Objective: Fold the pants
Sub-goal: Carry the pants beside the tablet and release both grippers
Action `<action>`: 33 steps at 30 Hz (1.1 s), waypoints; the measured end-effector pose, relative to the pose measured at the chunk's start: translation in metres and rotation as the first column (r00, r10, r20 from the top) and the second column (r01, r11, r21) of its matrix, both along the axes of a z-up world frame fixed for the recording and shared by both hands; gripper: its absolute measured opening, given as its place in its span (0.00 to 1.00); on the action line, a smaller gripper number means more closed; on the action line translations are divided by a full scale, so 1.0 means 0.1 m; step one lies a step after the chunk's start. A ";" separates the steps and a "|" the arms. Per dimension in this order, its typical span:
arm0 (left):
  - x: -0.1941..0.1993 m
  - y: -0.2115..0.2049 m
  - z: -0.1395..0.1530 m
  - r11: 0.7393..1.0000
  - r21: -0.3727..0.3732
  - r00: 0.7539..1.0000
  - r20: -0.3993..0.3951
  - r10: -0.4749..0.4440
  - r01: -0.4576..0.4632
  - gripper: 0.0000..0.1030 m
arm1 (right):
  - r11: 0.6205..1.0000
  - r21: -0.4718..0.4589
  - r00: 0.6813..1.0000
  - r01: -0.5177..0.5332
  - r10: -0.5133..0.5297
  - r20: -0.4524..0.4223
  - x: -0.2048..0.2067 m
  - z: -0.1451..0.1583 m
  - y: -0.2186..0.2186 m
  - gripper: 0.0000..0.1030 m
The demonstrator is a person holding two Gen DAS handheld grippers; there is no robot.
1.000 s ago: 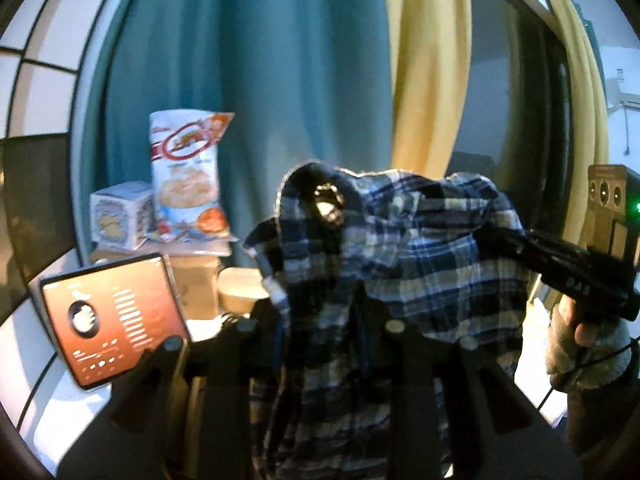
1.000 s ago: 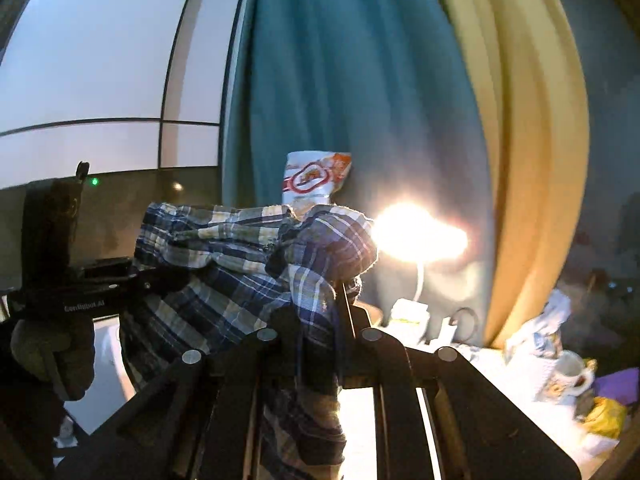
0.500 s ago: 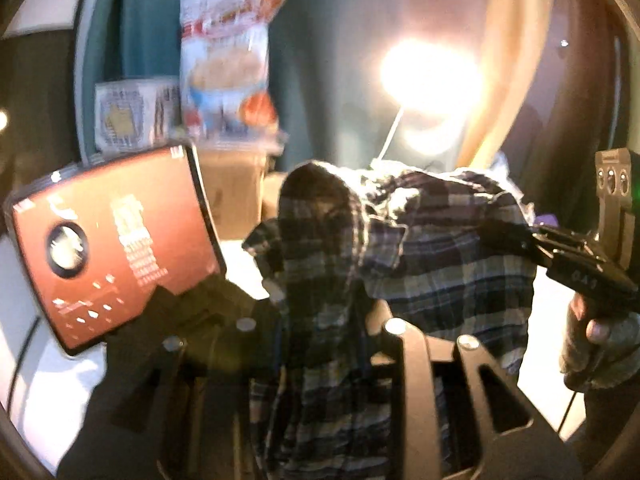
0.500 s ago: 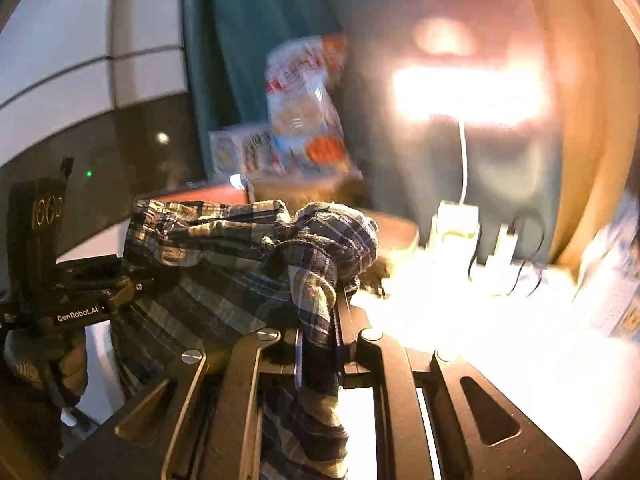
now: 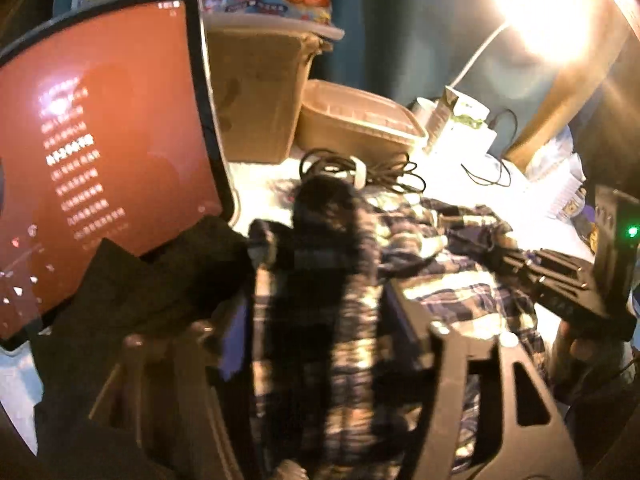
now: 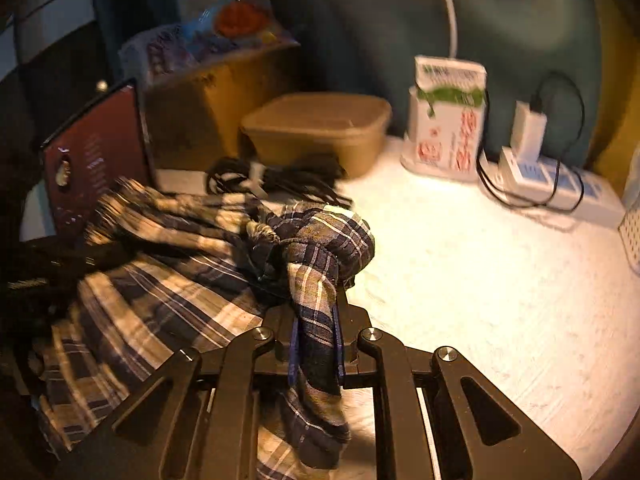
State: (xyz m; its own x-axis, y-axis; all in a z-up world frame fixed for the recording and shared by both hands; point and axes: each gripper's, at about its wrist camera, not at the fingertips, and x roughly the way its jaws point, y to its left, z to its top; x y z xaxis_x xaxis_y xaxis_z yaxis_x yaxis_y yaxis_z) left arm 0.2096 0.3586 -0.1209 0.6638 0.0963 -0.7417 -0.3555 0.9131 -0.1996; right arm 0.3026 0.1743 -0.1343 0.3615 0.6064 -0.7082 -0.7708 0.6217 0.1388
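Observation:
The plaid pants [image 6: 168, 280] are dark blue and cream checked cloth. They hang stretched between my two grippers, low over the white table [image 6: 480, 280]. My right gripper [image 6: 316, 308] is shut on a bunched end of the waistband, which drapes over its fingers. My left gripper [image 5: 320, 280] is shut on the other bunched end of the pants [image 5: 440, 264], blurred and backlit. The right gripper [image 5: 532, 276] also shows at the right of the left wrist view. The left gripper is a dark shape at the left edge of the right wrist view.
A tablet with an orange screen [image 5: 100, 160] stands at the left. Behind it are a cardboard box [image 5: 256, 92], a brown lidded container [image 6: 320, 128], a coil of black cable [image 6: 276, 180], a white carton [image 6: 448, 116] and a power strip [image 6: 552, 180]. A lamp [image 5: 548, 8] glares.
Both grippers have swung down from head height toward the table with the pants held between them. The views now look at the tabletop instead of the curtains.

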 end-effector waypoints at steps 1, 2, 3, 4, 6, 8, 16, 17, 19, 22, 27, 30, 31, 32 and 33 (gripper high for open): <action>-0.01 -0.03 0.03 1.000 0.016 1.000 0.005 0.006 -0.006 0.65 | 1.000 -0.013 1.000 0.005 -0.005 0.005 -0.01 -0.01 0.00 0.21; -0.04 -0.06 0.10 0.999 0.039 1.000 0.021 0.016 -0.017 0.66 | 1.000 -0.020 1.000 0.010 -0.010 0.012 -0.02 0.00 -0.01 0.29; -0.05 -0.08 0.14 0.999 0.049 0.999 0.033 0.021 -0.022 0.67 | 1.000 -0.021 0.999 0.021 -0.020 0.025 -0.02 0.03 -0.02 0.32; -0.09 -0.13 0.20 0.998 0.058 0.998 0.052 0.021 -0.024 0.69 | 0.999 -0.019 0.999 0.026 -0.025 0.032 -0.03 0.06 -0.05 0.35; -0.12 -0.19 0.32 0.997 0.068 0.997 0.080 0.024 -0.029 0.72 | 0.999 -0.018 0.998 0.037 -0.035 0.057 -0.06 0.14 -0.10 0.46; -0.18 -0.27 0.39 0.997 0.078 0.995 0.102 0.020 -0.028 0.74 | 0.999 -0.015 0.997 0.042 -0.041 0.072 -0.08 0.18 -0.17 0.64; -0.38 -0.76 0.49 0.998 0.063 0.990 0.134 -0.033 0.025 0.76 | 0.998 -0.031 0.993 0.053 -0.049 0.108 -0.36 0.35 -0.58 0.65; -0.41 -0.83 0.49 0.998 0.059 0.989 0.138 -0.044 0.036 0.76 | 0.998 -0.033 0.993 0.054 -0.050 0.111 -0.40 0.36 -0.62 0.65; -0.45 -0.97 0.48 0.997 0.058 0.988 0.141 -0.060 0.053 0.76 | 0.997 -0.037 0.992 0.062 -0.058 0.113 -0.49 0.40 -0.77 0.65; -0.50 -1.13 0.48 0.996 0.051 0.987 0.141 -0.080 0.073 0.76 | 0.995 -0.046 0.989 0.092 -0.085 0.125 -0.62 0.45 -0.99 0.65; -0.60 -1.51 0.54 0.990 0.072 0.981 0.143 -0.134 0.124 0.76 | 0.989 -0.030 0.978 0.144 -0.138 0.154 -0.87 0.56 -1.45 0.65; -0.69 -1.72 0.59 0.987 0.077 0.973 0.174 -0.154 0.143 0.76 | 0.985 -0.024 0.971 0.172 -0.166 0.172 -1.03 0.65 -1.69 0.65; -0.71 -1.77 0.61 0.986 0.070 0.970 0.183 -0.160 0.149 0.76 | 0.983 -0.019 0.967 0.184 -0.177 0.181 -1.10 0.69 -1.79 0.65; -0.74 -1.85 0.63 0.986 0.054 0.968 0.191 -0.163 0.155 0.76 | 0.981 -0.014 0.964 0.194 -0.188 0.189 -1.16 0.72 -1.87 0.65; -0.76 -1.89 0.64 0.986 0.044 0.967 0.197 -0.163 0.158 0.76 | 0.978 -0.007 0.959 0.207 -0.202 0.201 -1.23 0.76 -1.97 0.65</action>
